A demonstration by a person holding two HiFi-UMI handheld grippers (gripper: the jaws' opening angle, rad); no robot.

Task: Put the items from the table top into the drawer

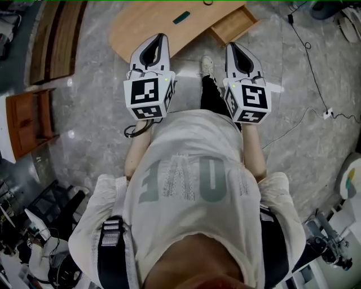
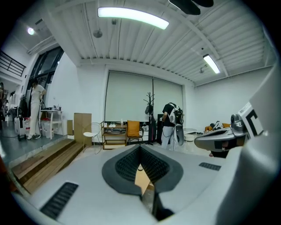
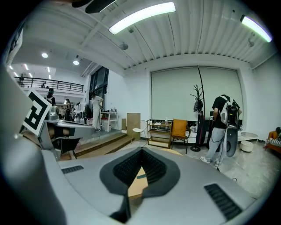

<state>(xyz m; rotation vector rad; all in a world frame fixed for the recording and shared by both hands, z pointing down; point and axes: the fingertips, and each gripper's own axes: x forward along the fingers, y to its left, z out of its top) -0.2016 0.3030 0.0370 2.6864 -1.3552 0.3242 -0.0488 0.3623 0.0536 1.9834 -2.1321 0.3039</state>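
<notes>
Wooden tabletop (image 1: pixel 141 28) lies ahead of your left hand-held gripper (image 1: pixel 162 38) and right hand-held gripper (image 1: pixel 231 47); both closed, empty, presumably nothing yet within reach.

We saw pale grey-white shells on the left gripper (image 1: pixel 161 38) and the right gripper (image 1: pixel 232 46). Each had black ribbed pads (image 2: pixel 151 167) inside and a cube (image 1: pixel 148 96) patterned with black-and-white square markers. The table (image 1: pixel 141 31) and its drawer (image 1: pixel 234 23) were light honey wood, and the small item (image 1: pixel 181 17) on the table was dark teal. The floor (image 1: pixel 90 107) was grey, marbled with paler veins. The person's shirt (image 1: pixel 192 147) was white with faded grey-green letters, the trousers (image 1: pixel 212 96) black, the shoe (image 1: pixel 207 65) white. A cabinet (image 1: pixel 25 115) was reddish brown, and a far chair (image 2: pixel 133 128) orange.
</notes>
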